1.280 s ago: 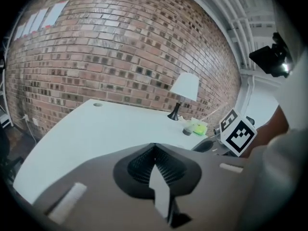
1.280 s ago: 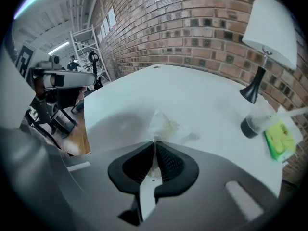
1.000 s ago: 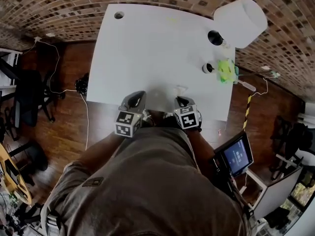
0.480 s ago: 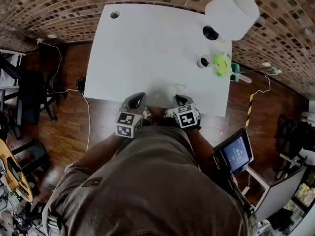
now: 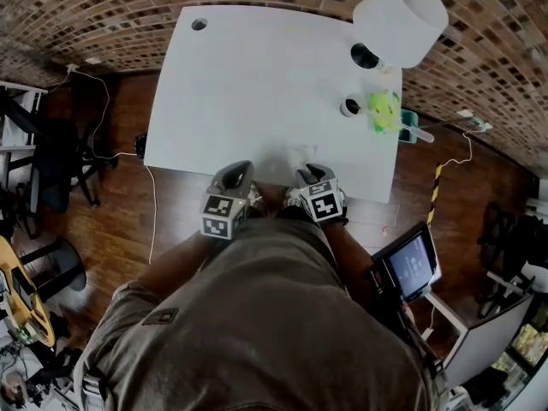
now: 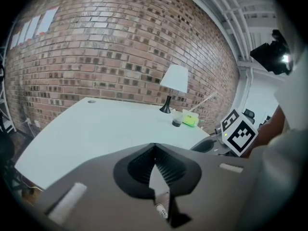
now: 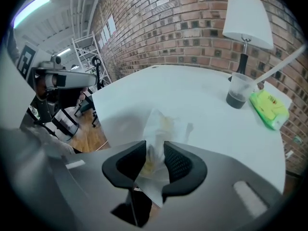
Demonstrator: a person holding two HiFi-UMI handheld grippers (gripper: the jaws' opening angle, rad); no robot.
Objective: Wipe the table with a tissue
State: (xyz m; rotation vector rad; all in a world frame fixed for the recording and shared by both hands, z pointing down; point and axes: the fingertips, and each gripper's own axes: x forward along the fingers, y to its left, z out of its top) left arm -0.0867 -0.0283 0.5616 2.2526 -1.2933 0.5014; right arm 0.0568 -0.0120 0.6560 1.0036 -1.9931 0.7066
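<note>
At head view's bottom-centre, left gripper (image 5: 239, 169) and right gripper (image 5: 312, 175) side by side, tilted down at table (image 5: 257, 84) edge. Left jaws closed, empty; right jaws just opening, tissue (image 7: 156, 126) between. Lamp (image 5: 401, 20), cup (image 5: 351, 107) upper right, well apart.

Table (image 5: 257, 84), lamp (image 5: 401, 20) far right (green packet (image 5: 383, 110) beside cup (image 5: 350, 107)), left gripper (image 5: 237, 169), right gripper (image 5: 309, 173) at near edge

- Soft, even light leaves the white table (image 5: 257, 84) bright, nearly washed out; the floor (image 5: 111, 221) around it is dim.
- A ceiling strip light (image 7: 31, 7) glares in the right gripper view's upper left.
- A faint shadow lies on the table near its front edge.
- Fisheye bending curves every edge; both gripper views have black corners and soft, blurred foregrounds.
</note>
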